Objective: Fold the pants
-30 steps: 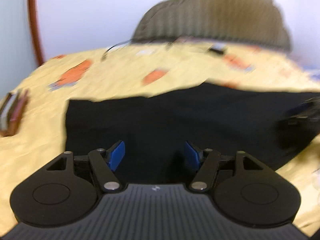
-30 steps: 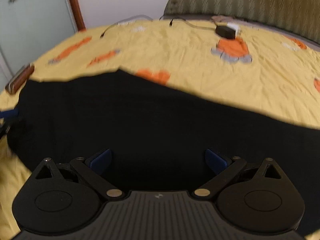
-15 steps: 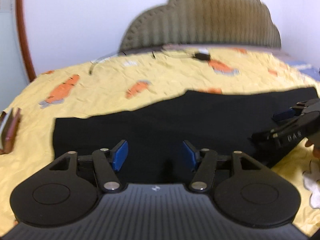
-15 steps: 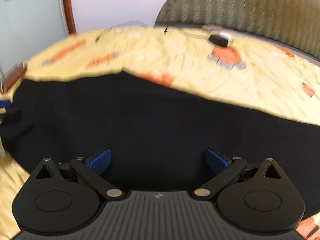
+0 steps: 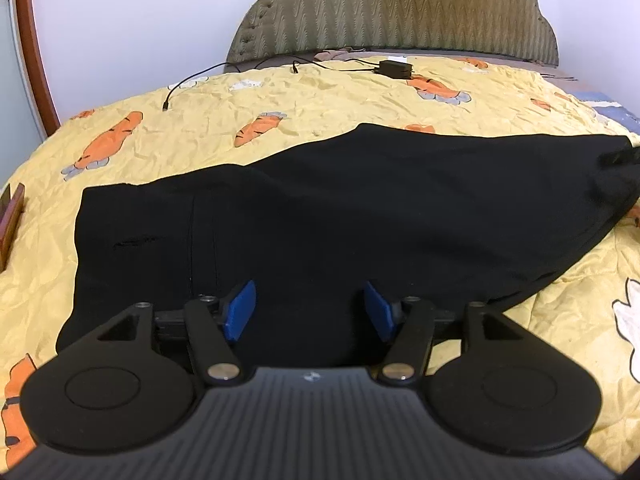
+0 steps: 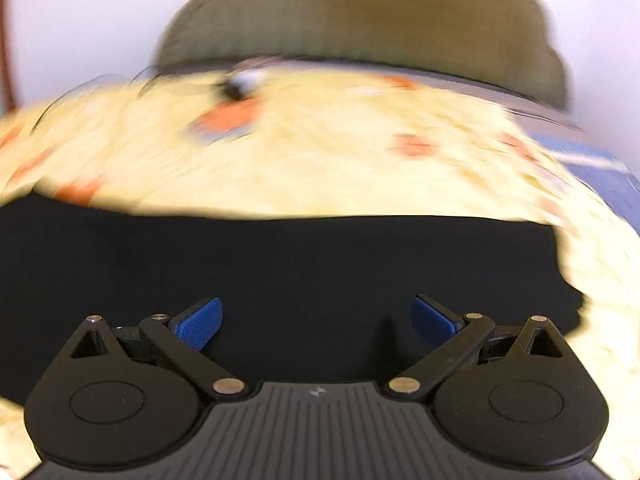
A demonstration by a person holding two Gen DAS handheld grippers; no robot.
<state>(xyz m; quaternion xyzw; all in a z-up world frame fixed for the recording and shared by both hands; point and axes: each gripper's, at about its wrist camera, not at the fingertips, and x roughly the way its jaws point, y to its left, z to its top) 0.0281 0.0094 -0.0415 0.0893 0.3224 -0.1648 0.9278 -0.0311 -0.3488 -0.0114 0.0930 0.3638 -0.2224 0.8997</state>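
Black pants [image 5: 340, 208] lie flat across a yellow bedsheet with orange carrot prints [image 5: 280, 92], running from left to right. My left gripper [image 5: 307, 310] is open and empty, with its blue pads above the near edge of the pants toward their left end. In the right wrist view the pants [image 6: 280, 264] fill the lower half of a blurred frame, and their right end shows at the right. My right gripper [image 6: 316, 318] is wide open and empty above the cloth.
A black charger with a cable [image 5: 394, 68] lies near the padded headboard [image 5: 392, 12]. A brown book-like object [image 5: 10, 220] sits at the left edge of the bed. A wall with a wooden frame [image 5: 30, 48] stands to the left.
The right gripper has swung to the right along the pants and left the left wrist view. The left gripper has pulled back slightly. Both stay open.
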